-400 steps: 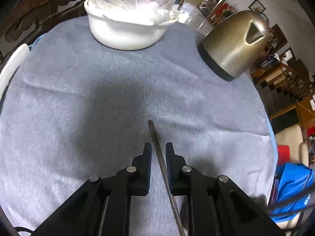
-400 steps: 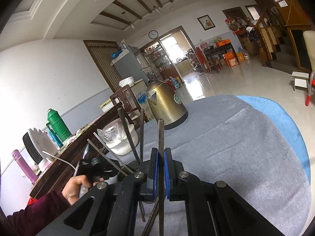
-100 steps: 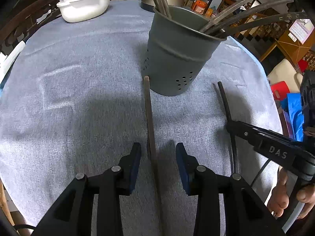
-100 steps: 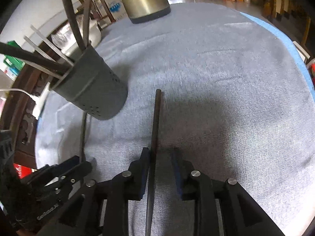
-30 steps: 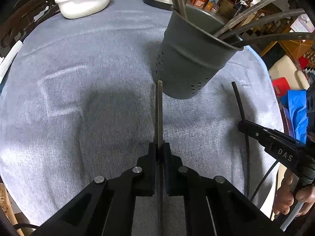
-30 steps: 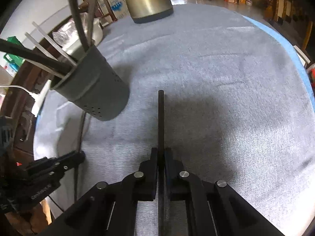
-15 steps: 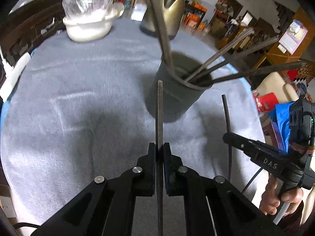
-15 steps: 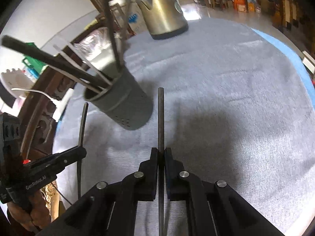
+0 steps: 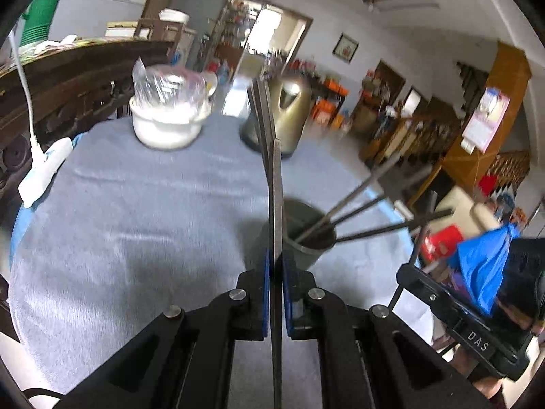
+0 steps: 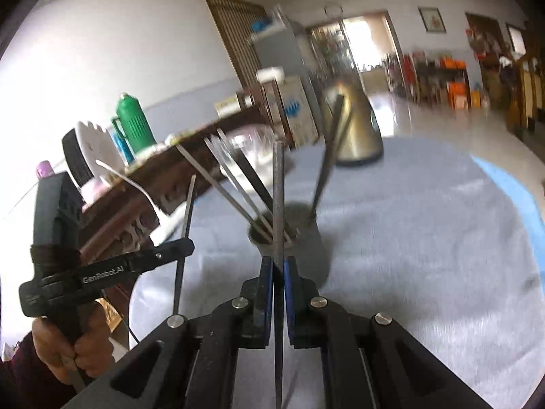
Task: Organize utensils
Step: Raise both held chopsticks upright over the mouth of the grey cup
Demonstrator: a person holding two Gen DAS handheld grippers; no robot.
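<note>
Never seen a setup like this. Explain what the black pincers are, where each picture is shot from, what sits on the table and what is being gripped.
There is no robot here: a person holds a two-finger tool in each hand, and each tool carries a wide-angle camera looking out along its fingers. One picture comes from the left tool, the other from the right.

In the left view, the left claw is shut on a thin dark chopstick. In the right view, the right claw is shut on another chopstick. Each view also shows the other tool off to one side.

On the grey tablecloth stand a grey utensil holder with several sticks already in it, a white bowl covered in clear plastic, and a brass-coloured kettle. Both held chopsticks point up, near the holder.
</note>
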